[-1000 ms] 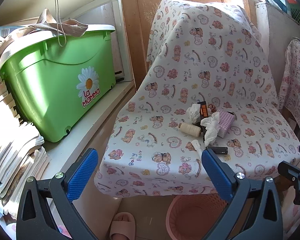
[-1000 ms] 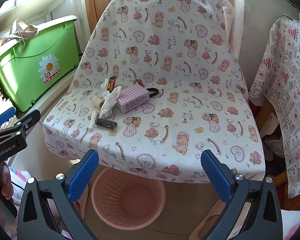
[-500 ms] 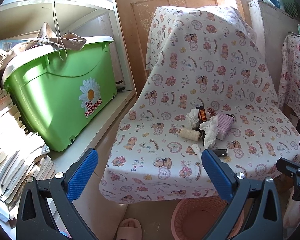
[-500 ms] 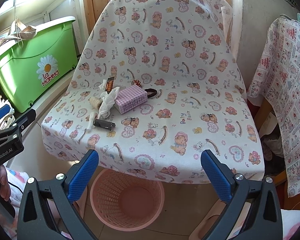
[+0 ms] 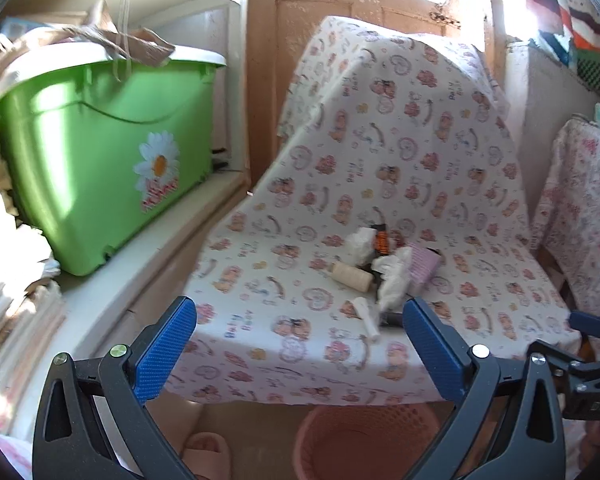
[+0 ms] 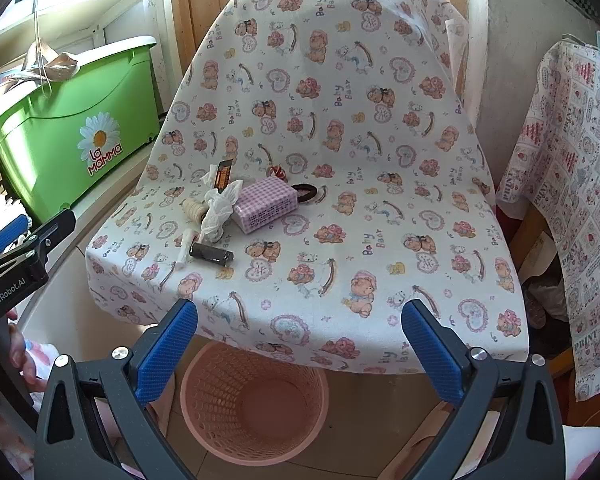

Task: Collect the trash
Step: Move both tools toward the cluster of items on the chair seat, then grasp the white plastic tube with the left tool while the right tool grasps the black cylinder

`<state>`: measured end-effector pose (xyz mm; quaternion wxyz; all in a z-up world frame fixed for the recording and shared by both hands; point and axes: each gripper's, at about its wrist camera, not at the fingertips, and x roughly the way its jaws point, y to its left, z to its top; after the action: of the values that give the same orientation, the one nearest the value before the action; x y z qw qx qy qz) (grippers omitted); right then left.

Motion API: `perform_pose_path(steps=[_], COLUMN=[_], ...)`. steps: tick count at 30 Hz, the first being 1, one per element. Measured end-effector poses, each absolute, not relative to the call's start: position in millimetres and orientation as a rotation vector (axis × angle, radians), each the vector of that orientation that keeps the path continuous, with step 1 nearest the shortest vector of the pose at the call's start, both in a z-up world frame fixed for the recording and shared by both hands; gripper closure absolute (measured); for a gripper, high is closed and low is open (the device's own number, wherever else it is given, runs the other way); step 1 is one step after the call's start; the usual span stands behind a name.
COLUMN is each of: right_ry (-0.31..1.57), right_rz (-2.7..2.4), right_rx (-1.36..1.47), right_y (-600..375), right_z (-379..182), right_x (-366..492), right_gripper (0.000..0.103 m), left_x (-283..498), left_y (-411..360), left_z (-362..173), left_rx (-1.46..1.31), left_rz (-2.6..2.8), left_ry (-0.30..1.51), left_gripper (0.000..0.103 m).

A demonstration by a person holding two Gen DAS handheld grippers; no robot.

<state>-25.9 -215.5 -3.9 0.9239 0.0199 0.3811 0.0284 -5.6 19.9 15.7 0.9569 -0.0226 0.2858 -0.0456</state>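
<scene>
A chair draped in a teddy-bear cloth [image 6: 340, 160] holds a small heap: crumpled white tissue [image 6: 219, 210], a pink checked box [image 6: 266, 204], a cream thread spool [image 6: 193, 211], a dark orange-printed wrapper [image 6: 223, 174], a black cylinder [image 6: 211, 254], a small white tube [image 6: 185, 246] and a black hair tie [image 6: 305, 192]. A pink mesh bin [image 6: 254, 400] stands on the floor under the seat's front edge. My right gripper [image 6: 299, 344] hangs open above the bin. My left gripper [image 5: 298, 346] is open too, short of the heap [image 5: 388, 268].
A green tub [image 5: 100, 160] with a daisy label sits on a white ledge at the left, beside stacked papers [image 5: 4, 308]. A patterned cloth [image 6: 572, 200] hangs at the right. A pink slipper [image 5: 206, 450] lies on the floor by the bin [image 5: 364, 440].
The left gripper has moved up and forward toward the chair, and its view is blurred. The right gripper has edged slightly closer. Both stay open.
</scene>
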Motion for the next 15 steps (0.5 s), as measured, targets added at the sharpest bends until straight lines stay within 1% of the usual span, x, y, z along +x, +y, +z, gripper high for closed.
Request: perform_pose_path(steps=[2,4,6,8,9,10,11,13,14,15], right_ry=[0.784,0.786,0.792,0.796,0.796,0.800,0.811,0.827,0.839,0.848], right_rz=[0.055,0.054,0.060,0.080,0.091,0.109,0.131,0.176,0.199,0.216], right_rx=[0.050,0.045,0.044,0.054,0.061,0.068,0.071,0.071,0.063,0.055], right_y=[-217,-218,-218,-219,-220,-220,-220,-218,-217,-217], right_z=[-4,-4,-4,-5,-5,-5,-5,-5,-5,-3], right_x=[-26,-25,-24,-24,-23,-22,-21,-16,-12,-8], right_gripper=[0.000,0.003,0.010,0.012,0.018,0.022,0.028,0.041,0.051,0.055], left_x=[-7,-10,-10,-9,-6,-3,3,13,21,27], left_y=[13,1,-7,-10,-10,-10,-9,-11,-13,-15], left_z=[15,15,15,17,18,20,22,26,27,28], left_rx=[-0.032,0.040,0.073,0.077,0.074,0.069,0.065,0.067,0.087,0.113], left_rz=[-0.097,-0.070,-0.113,-0.104,-0.093,-0.101,-0.117,-0.148,-0.153,-0.145], left_ry=[0.575,0.561,0.578,0.588,0.605,0.624,0.653,0.689,0.710,0.724], left_gripper=[0.004,0.004,0.004,0.006,0.012,0.015,0.016,0.022,0.023,0.026])
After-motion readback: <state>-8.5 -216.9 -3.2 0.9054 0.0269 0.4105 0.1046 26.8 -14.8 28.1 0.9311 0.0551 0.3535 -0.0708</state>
